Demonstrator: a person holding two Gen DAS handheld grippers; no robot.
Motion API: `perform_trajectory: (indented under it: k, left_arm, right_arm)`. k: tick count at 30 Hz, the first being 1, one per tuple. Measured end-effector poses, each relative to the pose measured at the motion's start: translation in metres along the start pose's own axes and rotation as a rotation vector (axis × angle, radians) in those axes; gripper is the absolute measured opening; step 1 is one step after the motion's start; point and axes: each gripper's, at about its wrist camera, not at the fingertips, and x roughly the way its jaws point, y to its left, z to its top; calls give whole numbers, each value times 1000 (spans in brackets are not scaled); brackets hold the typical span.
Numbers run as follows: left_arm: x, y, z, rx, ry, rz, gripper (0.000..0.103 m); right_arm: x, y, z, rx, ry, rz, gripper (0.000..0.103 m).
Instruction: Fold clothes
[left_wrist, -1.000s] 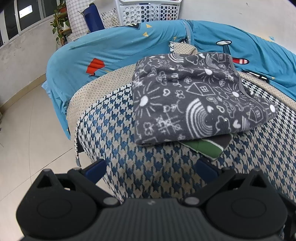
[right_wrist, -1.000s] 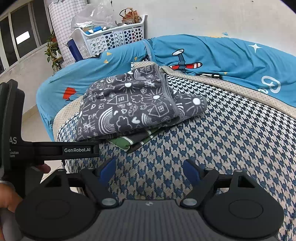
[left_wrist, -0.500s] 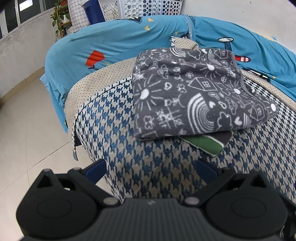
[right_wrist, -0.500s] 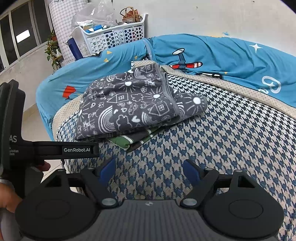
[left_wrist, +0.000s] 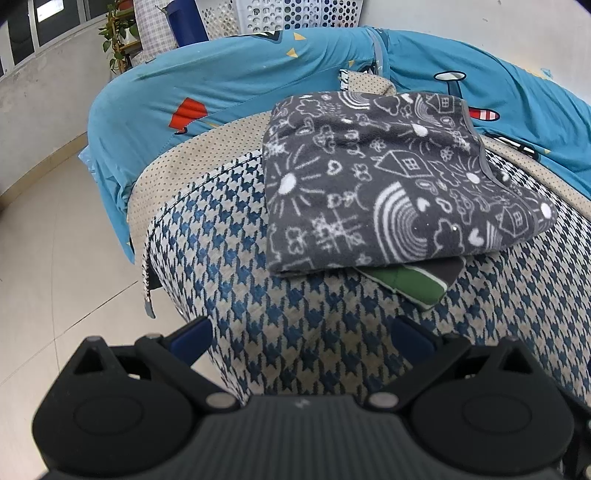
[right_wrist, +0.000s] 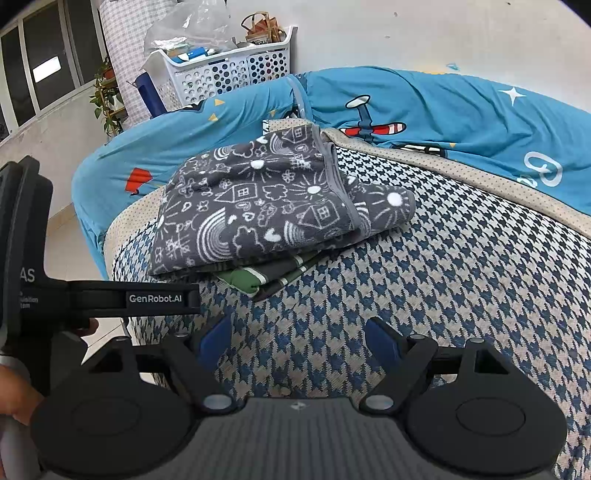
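Observation:
A folded grey garment with white doodles (left_wrist: 388, 184) (right_wrist: 266, 210) lies on a bed covered in blue-and-beige houndstooth cloth (left_wrist: 314, 332) (right_wrist: 461, 277). Under it a folded green striped garment (left_wrist: 410, 282) (right_wrist: 266, 278) sticks out at the near edge. My left gripper (left_wrist: 301, 334) hangs open above the bed's near corner, short of the pile, nothing between its blue pads. My right gripper (right_wrist: 299, 338) is open too, over bare houndstooth in front of the pile. The left gripper's black body (right_wrist: 110, 297) shows at the left of the right wrist view.
A blue cartoon-print sheet (left_wrist: 240, 85) (right_wrist: 461, 110) covers the far part of the bed. Behind it stand a white laundry basket (right_wrist: 229, 70) and a potted plant (right_wrist: 107, 103). Tiled floor (left_wrist: 55, 258) lies left of the bed's corner. A hand (right_wrist: 14, 391) holds the left gripper.
The left wrist view has tilted slightly, so the pile sits a little lower in frame. Neither gripper has closed or touched the clothes.

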Motion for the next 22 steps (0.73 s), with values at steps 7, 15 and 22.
perform_trajectory:
  k: [7, 15, 22]
  left_arm:
    - [1, 1, 0, -5, 3, -4, 103]
    - [1, 1, -1, -11, 4, 1, 103]
    - [1, 1, -1, -10, -2, 0, 103]
  right_arm:
    - [0, 0, 0, -1, 0, 0, 79]
    - [0, 1, -1, -2, 1, -1, 79]
    - [0, 1, 0, -6, 1, -1, 79]
